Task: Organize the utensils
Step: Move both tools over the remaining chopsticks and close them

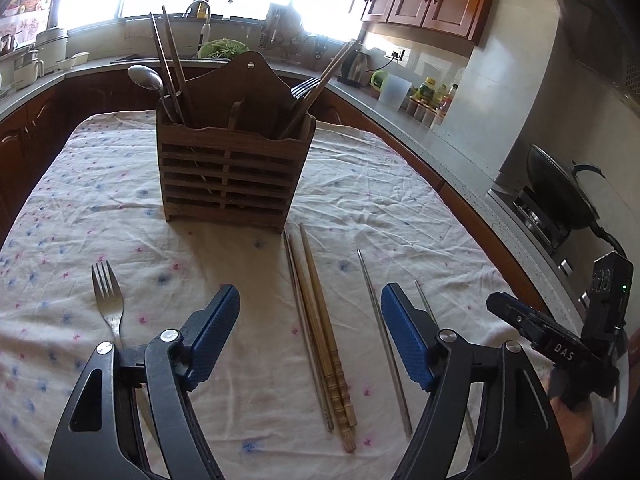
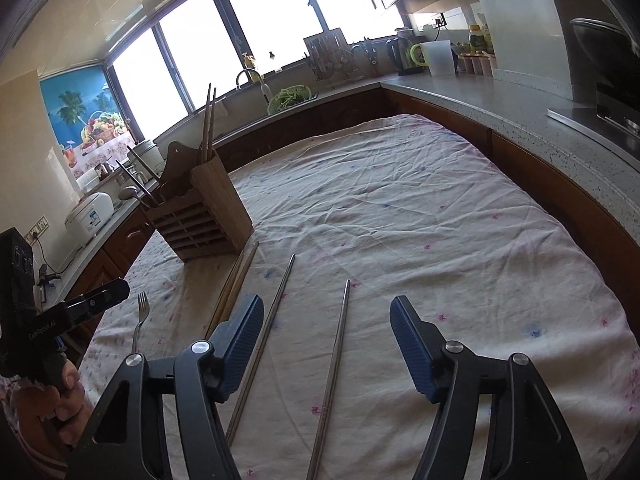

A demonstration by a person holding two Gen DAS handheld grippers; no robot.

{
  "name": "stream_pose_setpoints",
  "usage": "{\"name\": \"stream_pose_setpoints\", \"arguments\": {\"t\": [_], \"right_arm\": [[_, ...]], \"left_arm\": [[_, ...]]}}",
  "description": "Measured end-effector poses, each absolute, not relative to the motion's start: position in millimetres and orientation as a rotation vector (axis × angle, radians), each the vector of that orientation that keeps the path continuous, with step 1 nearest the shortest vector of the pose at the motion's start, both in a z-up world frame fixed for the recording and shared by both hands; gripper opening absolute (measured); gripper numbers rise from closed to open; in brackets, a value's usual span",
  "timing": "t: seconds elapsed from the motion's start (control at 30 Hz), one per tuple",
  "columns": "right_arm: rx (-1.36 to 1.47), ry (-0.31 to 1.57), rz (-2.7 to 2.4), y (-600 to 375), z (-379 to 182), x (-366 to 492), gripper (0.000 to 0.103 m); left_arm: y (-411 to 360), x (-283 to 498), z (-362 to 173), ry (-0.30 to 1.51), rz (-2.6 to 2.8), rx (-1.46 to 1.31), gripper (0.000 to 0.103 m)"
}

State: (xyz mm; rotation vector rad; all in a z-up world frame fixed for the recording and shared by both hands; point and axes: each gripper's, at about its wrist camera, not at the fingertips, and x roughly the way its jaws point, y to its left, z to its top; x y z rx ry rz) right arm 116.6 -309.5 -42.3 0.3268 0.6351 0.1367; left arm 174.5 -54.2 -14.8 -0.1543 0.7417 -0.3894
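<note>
A wooden utensil holder (image 1: 234, 168) stands mid-table; it also shows in the right wrist view (image 2: 204, 216). It holds a spoon (image 1: 146, 78), a fork (image 1: 306, 88) and chopsticks. On the cloth lie a pair of wooden chopsticks (image 1: 324, 340), a metal chopstick beside them (image 1: 308, 340), two more metal chopsticks (image 1: 384, 340) (image 2: 334, 360), and a fork (image 1: 108, 300). My left gripper (image 1: 310, 312) is open and empty above the wooden chopsticks. My right gripper (image 2: 326, 320) is open and empty above a metal chopstick (image 2: 264, 340) and its neighbour.
The table carries a wrinkled floral cloth (image 2: 400, 220). Kitchen counters (image 2: 500, 104) surround it, with a wok on a stove (image 1: 560, 196) at the right, a sink (image 2: 288, 96) under the windows and a rice cooker (image 2: 90, 216) at the left.
</note>
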Motion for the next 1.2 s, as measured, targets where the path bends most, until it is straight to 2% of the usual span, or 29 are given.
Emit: {"name": "stream_pose_setpoints", "arguments": {"t": [0.13, 0.27, 0.4, 0.5, 0.6, 1.0, 1.07, 1.1, 1.2], "right_arm": [[0.318, 0.668, 0.136, -308.7, -45.8, 128.9, 0.058], [0.309, 0.7, 0.143, -306.9, -50.5, 141.5, 0.05], [0.305, 0.724, 0.146, -306.7, -55.9, 150.2, 0.044], [0.303, 0.749, 0.145, -307.3, -61.5, 158.0, 0.039], [0.309, 0.771, 0.139, -309.9, -67.1, 164.5, 0.035], [0.304, 0.825, 0.147, -308.6, -81.1, 184.3, 0.031], [0.299, 0.836, 0.15, -306.7, -83.8, 187.5, 0.03], [0.295, 0.843, 0.152, -305.2, -85.7, 189.2, 0.028], [0.28, 0.869, 0.155, -300.8, -92.2, 193.2, 0.021]], "left_arm": [[-72.4, 197.1, -18.0, 0.786, -0.426, -0.109, 0.054], [-90.8, 218.2, -21.5, 0.811, -0.455, -0.063, 0.05], [-107.5, 242.9, -31.4, 0.854, -0.478, -0.018, 0.031], [-117.0, 261.7, -41.1, 0.888, -0.486, 0.006, 0.023], [-124.9, 276.4, -51.0, 0.911, -0.484, 0.033, 0.018], [-143.8, 309.3, -90.2, 0.981, -0.403, 0.144, 0.018], [-144.7, 306.1, -90.0, 0.976, -0.399, 0.167, 0.014], [-143.6, 304.1, -89.9, 0.978, -0.403, 0.167, 0.009], [-138.6, 295.1, -89.4, 0.991, -0.431, 0.142, 0.009]]}}
